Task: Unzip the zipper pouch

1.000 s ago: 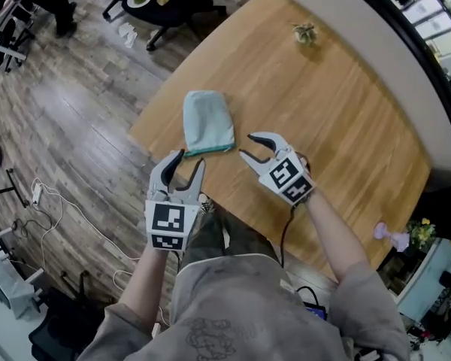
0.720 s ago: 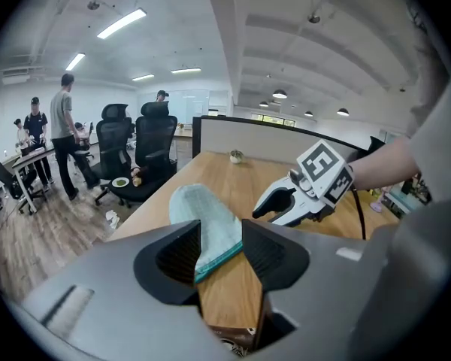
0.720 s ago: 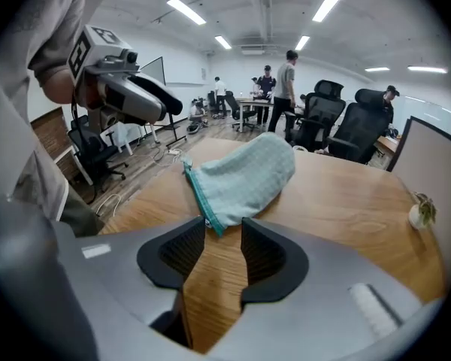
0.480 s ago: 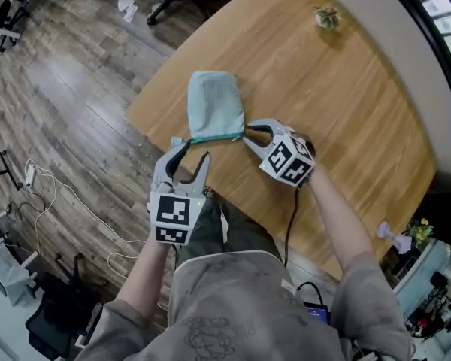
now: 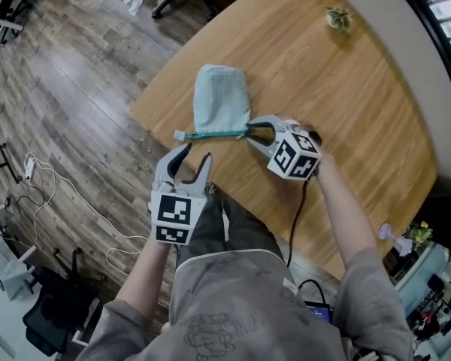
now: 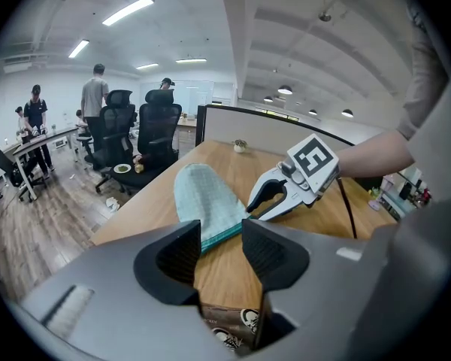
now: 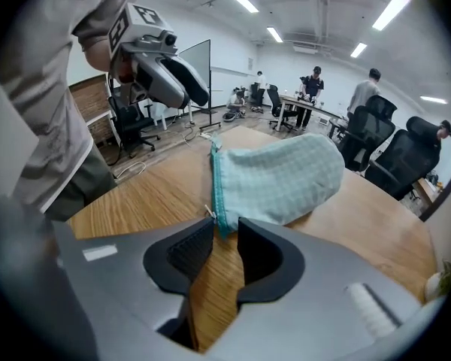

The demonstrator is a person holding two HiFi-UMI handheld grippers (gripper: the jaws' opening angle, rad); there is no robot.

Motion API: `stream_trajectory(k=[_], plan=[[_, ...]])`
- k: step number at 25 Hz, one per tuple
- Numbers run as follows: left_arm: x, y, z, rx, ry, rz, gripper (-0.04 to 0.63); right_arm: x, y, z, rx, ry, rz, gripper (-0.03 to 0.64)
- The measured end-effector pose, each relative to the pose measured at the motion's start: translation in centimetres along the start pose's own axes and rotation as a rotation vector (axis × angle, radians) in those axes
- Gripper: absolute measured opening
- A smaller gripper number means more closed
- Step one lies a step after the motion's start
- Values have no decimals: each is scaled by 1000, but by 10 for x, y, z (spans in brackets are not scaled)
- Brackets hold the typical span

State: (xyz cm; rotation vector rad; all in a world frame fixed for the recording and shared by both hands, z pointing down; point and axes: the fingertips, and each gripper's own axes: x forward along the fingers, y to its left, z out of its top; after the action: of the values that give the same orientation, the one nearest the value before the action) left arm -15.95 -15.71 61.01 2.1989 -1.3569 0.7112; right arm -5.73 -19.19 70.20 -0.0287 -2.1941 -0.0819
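A pale teal zipper pouch [image 5: 221, 96] lies flat near the wooden table's [image 5: 346, 111] edge, its dark teal zipper [image 5: 210, 134] along the side nearest me. My right gripper [image 5: 249, 132] is at the zipper's right end. Its jaws have just been closing, and the pouch's corner [image 7: 219, 220] lies between the tips with a gap still showing. My left gripper [image 5: 195, 154] hovers open at the table's near edge, short of the zipper's left tab [image 5: 179, 135], with nothing between its fingers. In the left gripper view, the pouch [image 6: 203, 198] and the right gripper [image 6: 252, 207] lie ahead.
A small potted plant [image 5: 337, 19] stands far back on the table. The table edge runs diagonally just left of the pouch, with wood floor and cables [image 5: 60, 194] below. Office chairs [image 6: 146, 138] and people stand in the background.
Both grippers came down toward the pouch. The right gripper reached the zipper's right end, rolled, and its jaws narrowed around the corner. The left gripper stayed open.
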Motion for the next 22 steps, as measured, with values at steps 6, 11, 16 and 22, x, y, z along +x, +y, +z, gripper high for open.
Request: stream_trajectory(k=[6,11,16,22], plan=[[-4,5,-2,-5,3,5,170,5,-1,-4,-14,38,27,75],[-7,8,-4,-5,2,7,170,0,-3,13,146,-59,18,57],[-22,9,12,-2,-27,14,169,-30,2,52,384,-231,0,52],[-53,17,58,69,-106,34,169,-79,3,101,565,-386,-16,52]])
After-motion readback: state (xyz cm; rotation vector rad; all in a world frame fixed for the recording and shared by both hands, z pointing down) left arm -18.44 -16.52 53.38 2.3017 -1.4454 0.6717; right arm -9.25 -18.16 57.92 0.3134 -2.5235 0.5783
